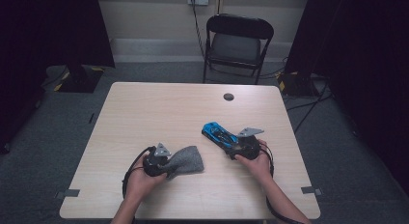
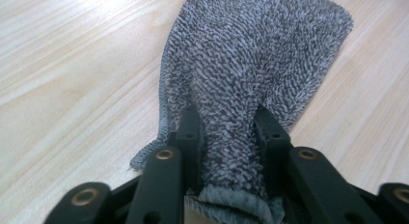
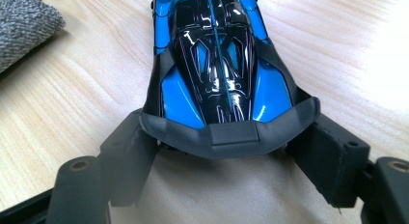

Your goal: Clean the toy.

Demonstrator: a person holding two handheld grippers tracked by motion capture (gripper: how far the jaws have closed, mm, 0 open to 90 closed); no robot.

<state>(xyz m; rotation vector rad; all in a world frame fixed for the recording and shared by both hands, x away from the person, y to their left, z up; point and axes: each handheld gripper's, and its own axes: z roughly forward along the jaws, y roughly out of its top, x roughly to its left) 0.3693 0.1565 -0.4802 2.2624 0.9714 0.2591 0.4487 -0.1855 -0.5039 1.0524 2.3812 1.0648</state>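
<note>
The room is dim at its sides, with dark curtains left and right, grey carpet underfoot, and a black folding chair [image 1: 237, 43] standing against the far wall beneath a wall socket. Cables run across the floor on the right. In the middle stands a pale wood-grain surface [image 1: 159, 108], bare over most of its far half, with a small round cable hole [image 1: 228, 96] near its far edge.

Everything in use lies toward the near edge. On the left side of it, the left gripper [image 1: 162, 167] has its jaws clenched on a bunched end of a grey cloth [image 2: 251, 64]; the rest of the cloth fans out flat on the wood beyond the jaws. It looks gathered up that way so it can be lifted and used as a wiper.

On the right side of the near half, the right gripper [image 1: 236, 149] grasps a blue and black toy car [image 3: 219, 64] by its rear end, the jaws pressing on either side just below the dark rear wing. The car's nose points toward the far left corner. I judge it is pinned there to stay steady while the cloth is brought across to clean it.
</note>
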